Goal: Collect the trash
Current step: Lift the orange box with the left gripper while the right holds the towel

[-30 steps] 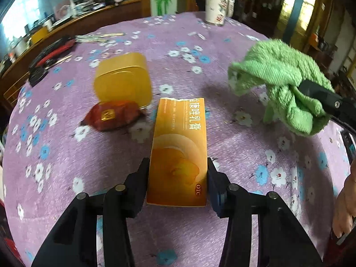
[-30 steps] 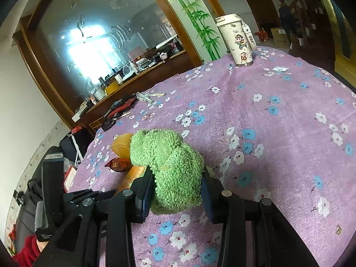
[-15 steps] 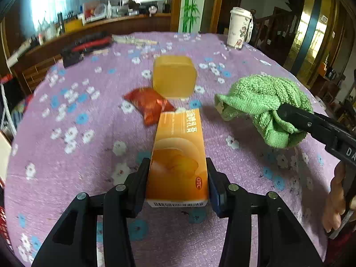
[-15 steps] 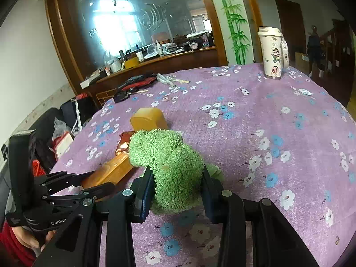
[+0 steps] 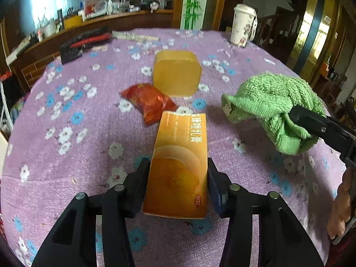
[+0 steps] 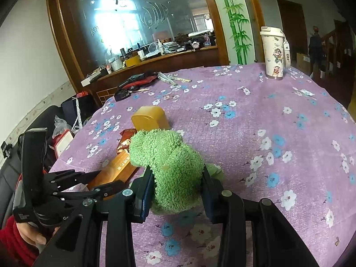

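Both grippers swung level across table, left jaws pinching orange box (image 5: 178, 166), right jaws pinching green towel (image 6: 175, 171) (bunched).

Packet (image 5: 148, 102) between tub (image 5: 176, 72) and carton (image 5: 180, 160)

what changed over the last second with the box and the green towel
Both views swung round: the wrists rolled, so the tilted table now looks level. Nothing was picked up or released. The left tool stays clamped on the orange box, the right tool on the green towel.
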### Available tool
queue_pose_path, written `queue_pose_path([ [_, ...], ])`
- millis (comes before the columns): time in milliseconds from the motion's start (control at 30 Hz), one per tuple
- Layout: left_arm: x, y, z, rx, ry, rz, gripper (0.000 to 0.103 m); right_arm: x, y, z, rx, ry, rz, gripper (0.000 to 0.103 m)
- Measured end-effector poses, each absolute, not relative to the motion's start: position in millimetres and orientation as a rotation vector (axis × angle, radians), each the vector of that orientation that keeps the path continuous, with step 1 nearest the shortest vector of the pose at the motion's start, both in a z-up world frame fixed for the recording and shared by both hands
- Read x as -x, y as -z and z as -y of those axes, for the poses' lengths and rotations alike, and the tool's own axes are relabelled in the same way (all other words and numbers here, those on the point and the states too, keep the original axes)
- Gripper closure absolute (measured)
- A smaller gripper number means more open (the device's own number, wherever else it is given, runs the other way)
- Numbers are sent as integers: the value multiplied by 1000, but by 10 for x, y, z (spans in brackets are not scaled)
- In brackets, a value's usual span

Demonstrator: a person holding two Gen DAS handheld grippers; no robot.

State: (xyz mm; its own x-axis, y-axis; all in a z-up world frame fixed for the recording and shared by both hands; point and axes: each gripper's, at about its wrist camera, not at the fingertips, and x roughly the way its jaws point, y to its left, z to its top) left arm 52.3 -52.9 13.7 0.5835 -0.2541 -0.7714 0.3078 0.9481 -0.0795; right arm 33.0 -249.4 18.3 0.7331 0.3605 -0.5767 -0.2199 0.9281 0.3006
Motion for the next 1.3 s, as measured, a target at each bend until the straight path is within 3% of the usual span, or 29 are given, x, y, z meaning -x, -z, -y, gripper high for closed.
queue_pose_path([
  [433,-267,-573,367,-42,268,-633,58,-183,-340,2423,-165,-287,-571,62],
  [1300,-279,-559,332,-82,189,-617,58,-210,-316,2442,-142,-241,-578,62],
])
